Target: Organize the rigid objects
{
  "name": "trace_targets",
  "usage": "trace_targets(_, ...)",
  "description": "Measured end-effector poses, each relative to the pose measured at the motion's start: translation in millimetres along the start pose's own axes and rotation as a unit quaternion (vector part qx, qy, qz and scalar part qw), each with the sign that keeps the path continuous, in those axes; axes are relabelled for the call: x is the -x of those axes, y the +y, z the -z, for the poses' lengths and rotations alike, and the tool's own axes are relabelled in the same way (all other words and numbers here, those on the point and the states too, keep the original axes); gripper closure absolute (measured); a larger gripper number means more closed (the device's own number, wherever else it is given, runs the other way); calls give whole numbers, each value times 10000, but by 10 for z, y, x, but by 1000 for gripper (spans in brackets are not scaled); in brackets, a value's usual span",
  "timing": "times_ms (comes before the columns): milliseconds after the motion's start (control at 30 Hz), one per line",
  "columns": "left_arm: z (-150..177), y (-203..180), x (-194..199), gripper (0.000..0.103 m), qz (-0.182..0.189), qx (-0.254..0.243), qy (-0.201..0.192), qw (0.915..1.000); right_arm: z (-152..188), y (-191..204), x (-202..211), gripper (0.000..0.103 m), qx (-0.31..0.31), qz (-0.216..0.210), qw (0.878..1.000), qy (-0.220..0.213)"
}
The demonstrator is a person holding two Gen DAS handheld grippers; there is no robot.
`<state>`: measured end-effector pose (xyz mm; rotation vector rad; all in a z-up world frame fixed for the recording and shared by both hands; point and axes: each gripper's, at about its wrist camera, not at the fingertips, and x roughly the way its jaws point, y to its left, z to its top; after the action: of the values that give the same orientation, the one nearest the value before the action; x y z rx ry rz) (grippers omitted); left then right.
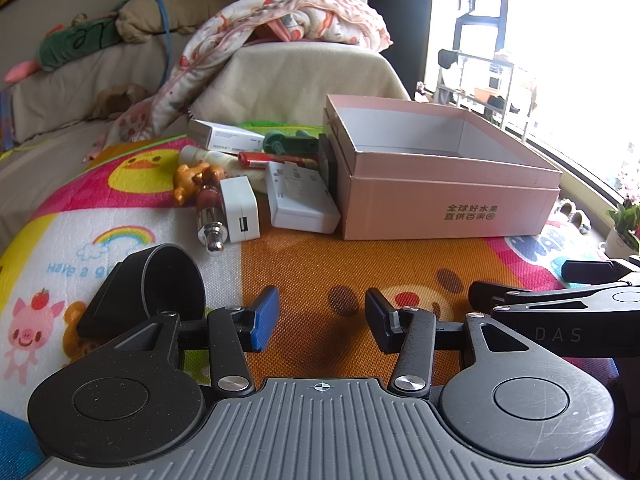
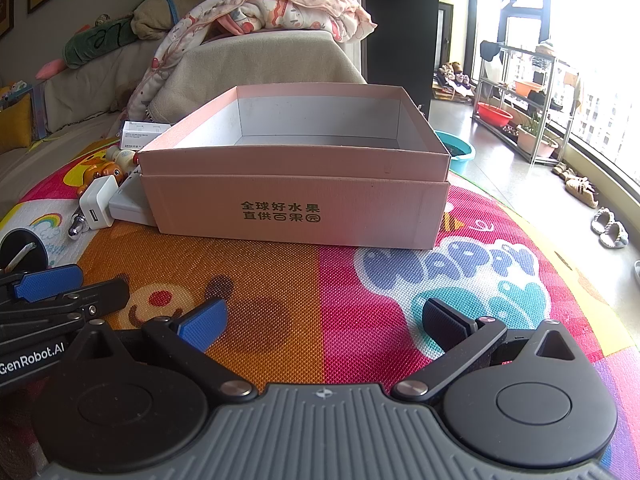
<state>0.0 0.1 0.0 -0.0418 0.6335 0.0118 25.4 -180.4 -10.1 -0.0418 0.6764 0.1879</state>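
Observation:
An open pink cardboard box (image 1: 448, 200) (image 2: 296, 216) stands on a colourful play mat, empty inside. Left of it lies a pile: a white USB charger (image 1: 240, 210) (image 2: 96, 204), a white power strip (image 1: 300, 198), a metal-tipped brown bottle (image 1: 208, 216), an orange bear toy (image 1: 192, 180), a red pen-like item (image 1: 264, 159), a green toy (image 1: 290, 142), a white carton (image 1: 224, 135). A black cup-shaped object (image 1: 160, 280) (image 2: 22, 248) lies near my left gripper. My left gripper (image 1: 322, 318) is open and empty. My right gripper (image 2: 324, 320) is open wide and empty.
A sofa with a patterned blanket (image 1: 280, 16) and plush toys stands behind the mat (image 1: 340, 264). To the right are a tiled floor, a teal basin (image 2: 460, 152), a metal rack (image 2: 520, 96), slippers (image 2: 608, 228) and a bright window.

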Motion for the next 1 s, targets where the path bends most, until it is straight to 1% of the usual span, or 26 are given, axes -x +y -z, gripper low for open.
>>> trace_targets(667,0,0,0,51,-3,-3,1,10000,1,0,-6,0,-2,0,10000,0)
trace_targets(1000,7,-24,-14,51,-60,-78,6,10000,-1,-1,-6,0,-4,-2,10000,1)
